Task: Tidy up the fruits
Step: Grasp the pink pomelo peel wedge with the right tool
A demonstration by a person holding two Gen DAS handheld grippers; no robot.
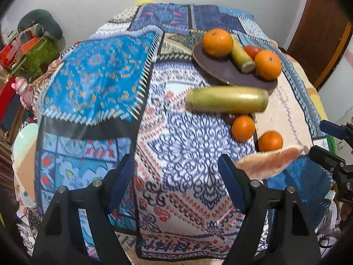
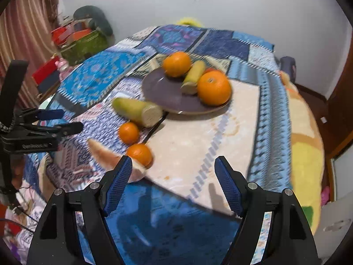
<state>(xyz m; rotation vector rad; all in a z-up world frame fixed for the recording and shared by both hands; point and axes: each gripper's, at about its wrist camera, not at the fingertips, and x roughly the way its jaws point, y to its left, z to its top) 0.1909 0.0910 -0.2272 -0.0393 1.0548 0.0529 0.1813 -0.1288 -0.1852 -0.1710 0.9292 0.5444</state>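
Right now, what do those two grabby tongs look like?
Both look alike. The left tongs and right tongs have matte black, wedge-shaped plastic arms with small round silver screws. Each carries two flat dark-blue pads with a fine grid texture. No sleeves show on them.

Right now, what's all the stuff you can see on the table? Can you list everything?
plate: one, dark purple, far middle of the table.
oranges on plate: two, orange.
small green piece on plate: one, yellow-green, between those oranges.
red fruit: one, mostly hidden behind them.
large green piece: one, on the cloth beside the plate.
small oranges: two, on the cloth, nearer.
pale wedge: one, pinkish-cream, nearest; can't tell what it is.
tablecloth: one, blue patchwork.
left gripper: open, holding nothing.
right gripper: open, holding nothing.
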